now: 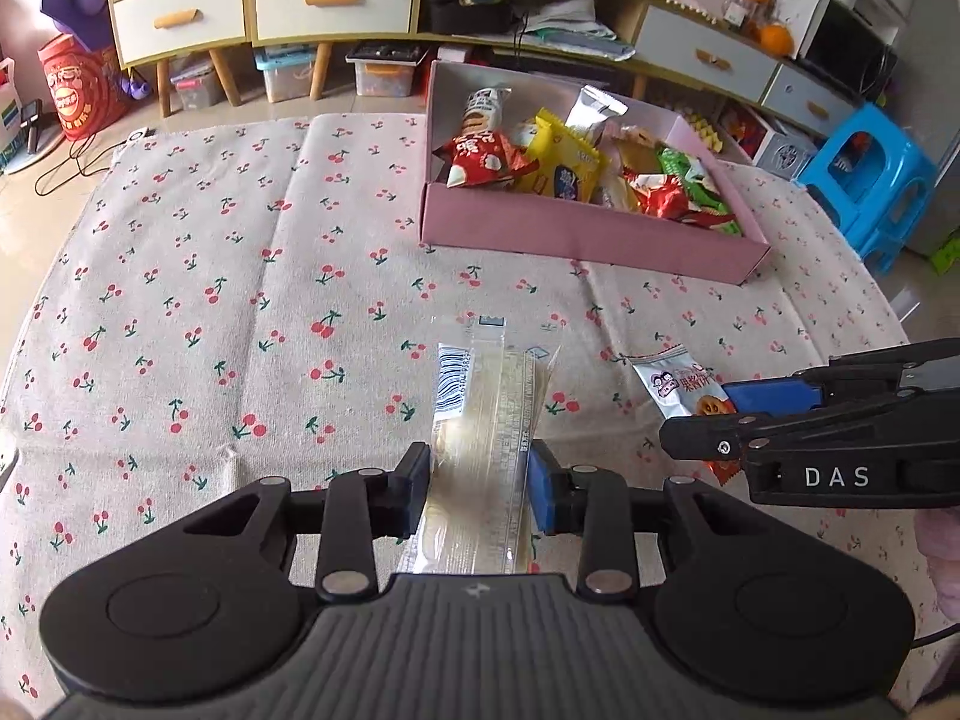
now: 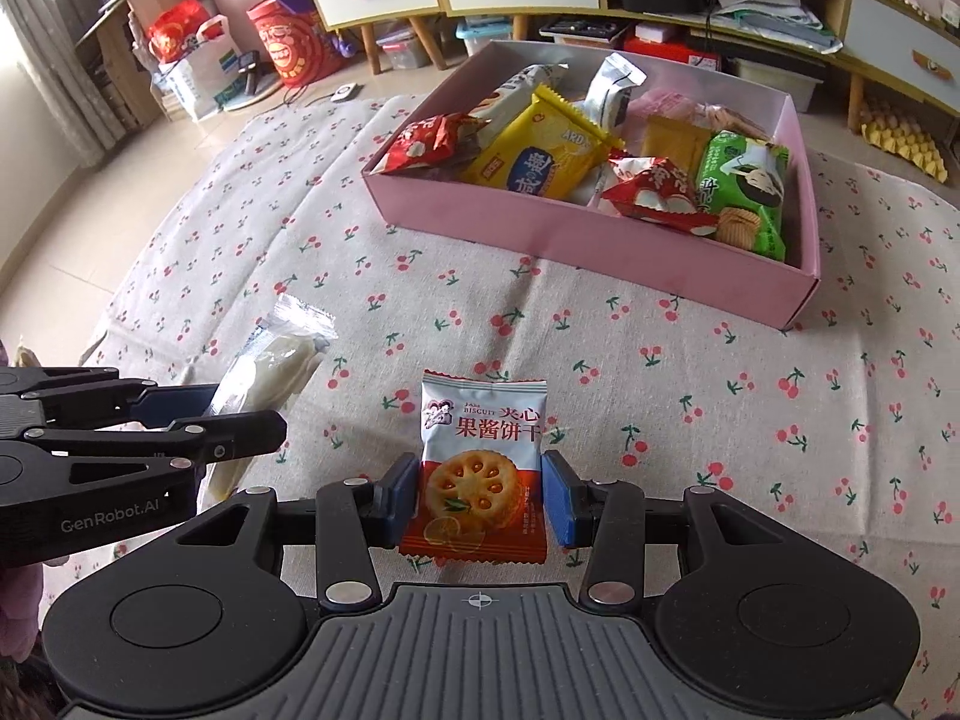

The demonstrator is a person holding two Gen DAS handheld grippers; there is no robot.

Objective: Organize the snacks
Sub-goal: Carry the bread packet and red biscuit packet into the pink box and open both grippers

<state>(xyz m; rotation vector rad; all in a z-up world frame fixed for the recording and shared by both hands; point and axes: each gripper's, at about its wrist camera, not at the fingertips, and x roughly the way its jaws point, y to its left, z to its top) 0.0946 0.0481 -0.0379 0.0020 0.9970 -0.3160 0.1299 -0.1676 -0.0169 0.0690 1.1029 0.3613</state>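
The left hand-held gripper point(image 1: 480, 486) pinches a clear-wrapped pastry point(image 1: 480, 414) at lower centre of its view. The right hand-held gripper point(image 2: 480, 498) pinches a jam biscuit packet point(image 2: 480, 462) — also lower centre. The pink box point(image 2: 600, 228) of snacks sits on the cherry-print tabletop point(image 2: 660, 390), upper right — well apart from both.

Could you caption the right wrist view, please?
Right claw grips a jam biscuit packet before the pink box.

clear long packet point(image 1: 486, 420), jam biscuit packet point(image 2: 480, 468)
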